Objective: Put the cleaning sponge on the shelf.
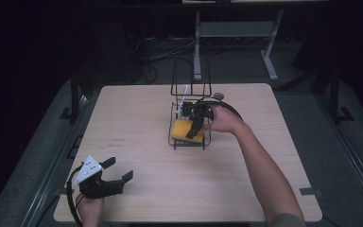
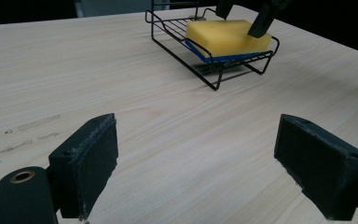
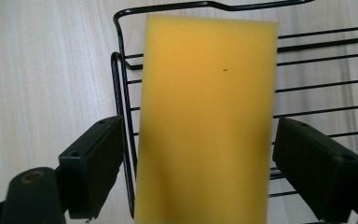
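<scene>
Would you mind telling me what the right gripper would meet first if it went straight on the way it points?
Most likely the yellow rectangular sponge in the black wire rack: it lies between the right gripper's open jaws, though the remaining depth is unclear.

Table: light wood top (image 1: 137,118), square.
Floor: grey, dim.
Beyond far edge: white metal frame legs (image 1: 197,47), cables.

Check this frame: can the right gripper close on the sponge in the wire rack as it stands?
Probably yes. The right gripper has its jaws open on either side of the yellow sponge, which lies uncovered in the wire rack; nothing sits between pads and sponge.
</scene>
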Demonstrator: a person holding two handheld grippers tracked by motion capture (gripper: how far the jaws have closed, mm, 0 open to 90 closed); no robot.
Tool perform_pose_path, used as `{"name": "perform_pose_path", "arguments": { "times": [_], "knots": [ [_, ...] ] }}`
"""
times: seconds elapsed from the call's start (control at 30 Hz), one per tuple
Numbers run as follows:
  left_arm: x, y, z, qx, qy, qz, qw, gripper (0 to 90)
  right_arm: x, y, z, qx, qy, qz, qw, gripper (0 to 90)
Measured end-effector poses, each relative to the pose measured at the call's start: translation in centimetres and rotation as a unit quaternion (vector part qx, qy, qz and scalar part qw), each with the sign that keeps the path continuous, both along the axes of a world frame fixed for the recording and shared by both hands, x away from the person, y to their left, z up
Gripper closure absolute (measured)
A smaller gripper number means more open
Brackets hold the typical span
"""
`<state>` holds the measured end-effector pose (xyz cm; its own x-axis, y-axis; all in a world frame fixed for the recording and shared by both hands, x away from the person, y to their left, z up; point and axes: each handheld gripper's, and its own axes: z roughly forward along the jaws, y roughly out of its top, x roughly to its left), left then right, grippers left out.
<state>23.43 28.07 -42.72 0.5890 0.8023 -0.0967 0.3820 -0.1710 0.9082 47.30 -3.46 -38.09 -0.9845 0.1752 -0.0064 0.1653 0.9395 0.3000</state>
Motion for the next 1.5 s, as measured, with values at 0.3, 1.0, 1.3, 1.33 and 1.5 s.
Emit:
{"name": "perform_pose_path", "arguments": {
  "times": [0.3,1.0,1.3,1.33,1.5],
  "knots": [
    [0.0,-0.1,0.0,0.0,0.0,-0.002,1.0,12.8,-0.5,0.1,0.5,-0.001,-0.001,0.005,1.0,16.3],
    [-0.1,-0.1,0.0,0.001,-0.002,-0.002,1.0,12.8,-2.6,1.4,0.9,-0.018,-0.009,0.033,0.9993,16.3],
    [-0.1,-0.1,0.0,-0.002,-0.001,0.0,1.0,12.8,-3.7,1.5,0.2,-0.019,-0.001,0.035,0.9992,16.3],
    [-0.1,-0.1,0.0,-0.002,-0.001,0.0,1.0,12.8,-3.9,1.5,0.1,-0.018,-0.002,0.032,0.9993,16.3],
    [-0.1,-0.1,0.0,-0.003,-0.001,0.001,1.0,12.8,-4.2,1.7,0.2,-0.02,-0.002,0.039,0.999,16.3]
  ]
}}
